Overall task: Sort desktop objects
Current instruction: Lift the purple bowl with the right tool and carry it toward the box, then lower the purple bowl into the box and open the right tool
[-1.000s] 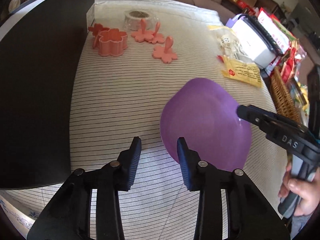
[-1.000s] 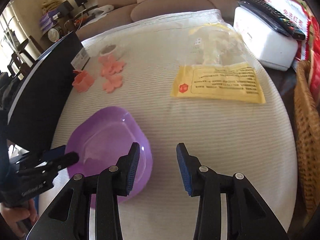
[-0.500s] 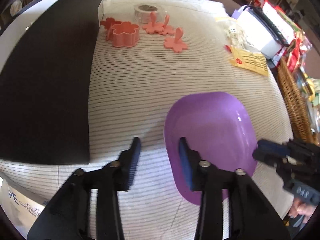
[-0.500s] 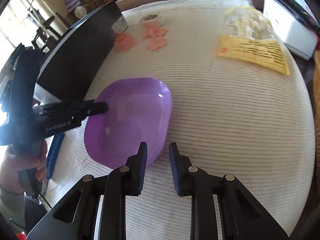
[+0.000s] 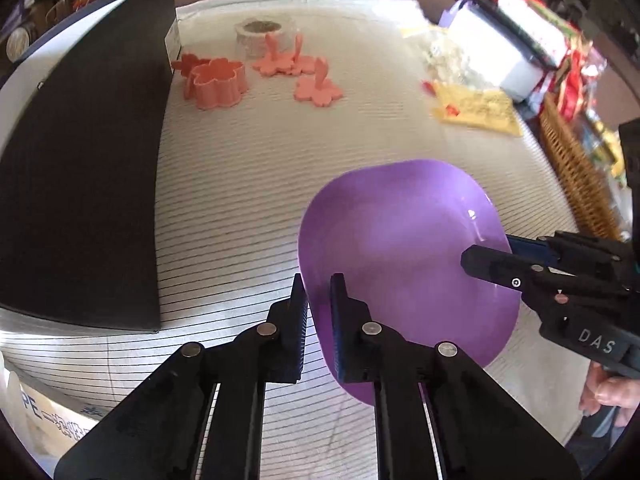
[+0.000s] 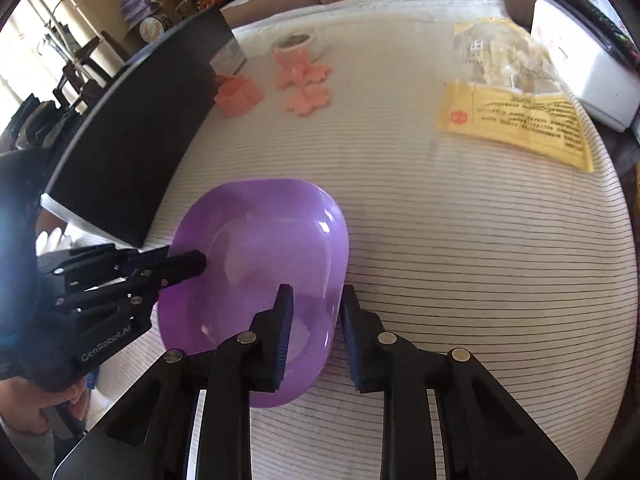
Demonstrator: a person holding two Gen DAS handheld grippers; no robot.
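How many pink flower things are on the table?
5, all at the far end: a flower-shaped cup, a flat flower behind it beside the black box, two overlapping stemmed ones before the tape roll, one alone. More may be hidden.

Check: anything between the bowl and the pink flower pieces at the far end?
Nothing visible. The bowl sits with both grippers straddling its rim, left gripper on the near-left edge, right gripper on the right edge. Only bare striped cloth lies between it and the flower pieces. The black board stays off to the left.

Blurred print on yellow packet (image 6: pixel 516 120), white box (image 6: pixel 592 76) edge-cropped.
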